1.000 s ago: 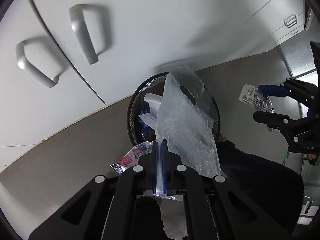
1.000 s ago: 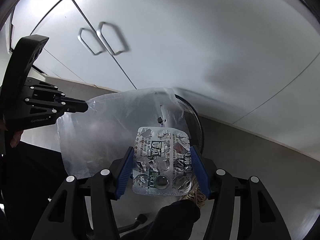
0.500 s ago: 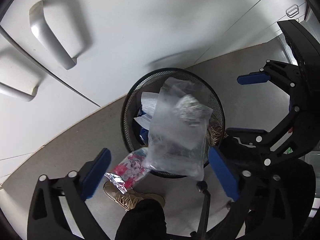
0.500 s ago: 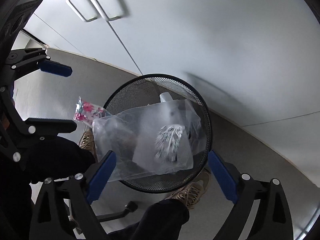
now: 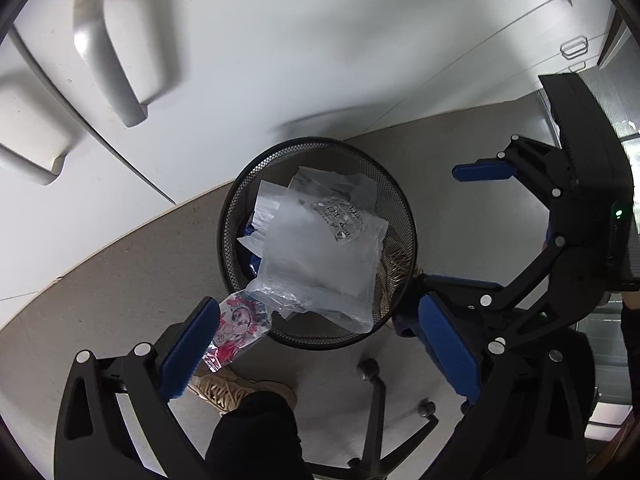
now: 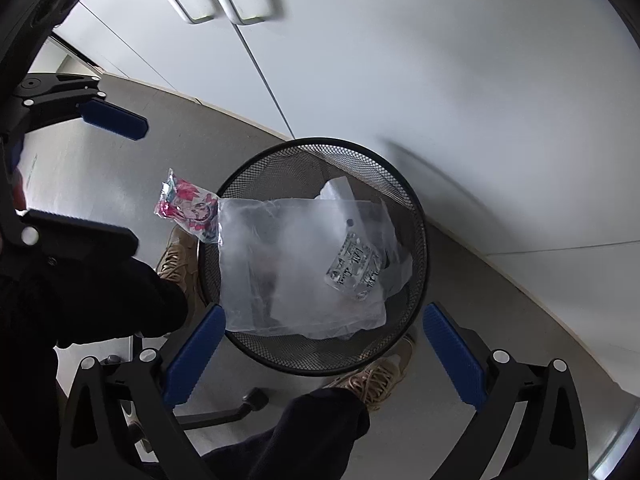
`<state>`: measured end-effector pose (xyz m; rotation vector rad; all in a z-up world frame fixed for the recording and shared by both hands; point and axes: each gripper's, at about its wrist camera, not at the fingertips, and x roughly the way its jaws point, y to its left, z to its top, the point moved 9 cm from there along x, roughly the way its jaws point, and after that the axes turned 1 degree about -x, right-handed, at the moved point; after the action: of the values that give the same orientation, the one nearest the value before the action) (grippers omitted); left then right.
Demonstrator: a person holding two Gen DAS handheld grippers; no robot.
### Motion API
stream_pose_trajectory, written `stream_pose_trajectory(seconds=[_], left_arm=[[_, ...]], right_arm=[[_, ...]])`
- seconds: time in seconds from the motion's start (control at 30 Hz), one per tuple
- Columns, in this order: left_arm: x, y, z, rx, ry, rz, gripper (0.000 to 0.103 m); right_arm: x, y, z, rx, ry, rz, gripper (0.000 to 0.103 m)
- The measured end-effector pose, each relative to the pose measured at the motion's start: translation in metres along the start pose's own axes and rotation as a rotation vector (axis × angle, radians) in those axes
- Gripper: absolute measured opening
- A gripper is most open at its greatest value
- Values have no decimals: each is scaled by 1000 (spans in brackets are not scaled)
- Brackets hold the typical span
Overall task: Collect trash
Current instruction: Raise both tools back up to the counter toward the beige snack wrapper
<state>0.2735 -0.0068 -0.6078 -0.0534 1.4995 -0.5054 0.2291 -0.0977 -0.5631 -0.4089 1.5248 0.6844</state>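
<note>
Below both wide-open grippers, left (image 5: 316,344) and right (image 6: 320,356), crinkled clear plastic bag (image 6: 296,268) and foil blister pack (image 6: 354,266) fill the round black mesh bin (image 6: 416,216); glossy pink wrapper (image 6: 186,206) overhangs its nine-o'clock rim.

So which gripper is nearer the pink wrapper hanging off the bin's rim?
Left. The pink wrapper lies right beside the left gripper, next to one pad. The right gripper hovers open over the bin, farther from the wrapper.

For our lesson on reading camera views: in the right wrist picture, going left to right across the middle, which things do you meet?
Left gripper → pink printed wrapper → clear plastic bag → foil blister pack → far rim of the black mesh wastebasket → grey floor.
</note>
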Motion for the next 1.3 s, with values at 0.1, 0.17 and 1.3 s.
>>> stream_pose_trajectory(seconds=[0.1, 0.17, 1.3], left_arm=[[-12, -3, 1, -9, -28, -10, 99], [-26, -8, 3, 2, -58, -13, 99], [-469, -76, 50, 26, -785, 111, 99]], right_arm=[[-12, -2, 2, 7, -18, -8, 100], [-23, -5, 3, 28, -40, -7, 100], [-403, 6, 55, 44, -698, -21, 100]])
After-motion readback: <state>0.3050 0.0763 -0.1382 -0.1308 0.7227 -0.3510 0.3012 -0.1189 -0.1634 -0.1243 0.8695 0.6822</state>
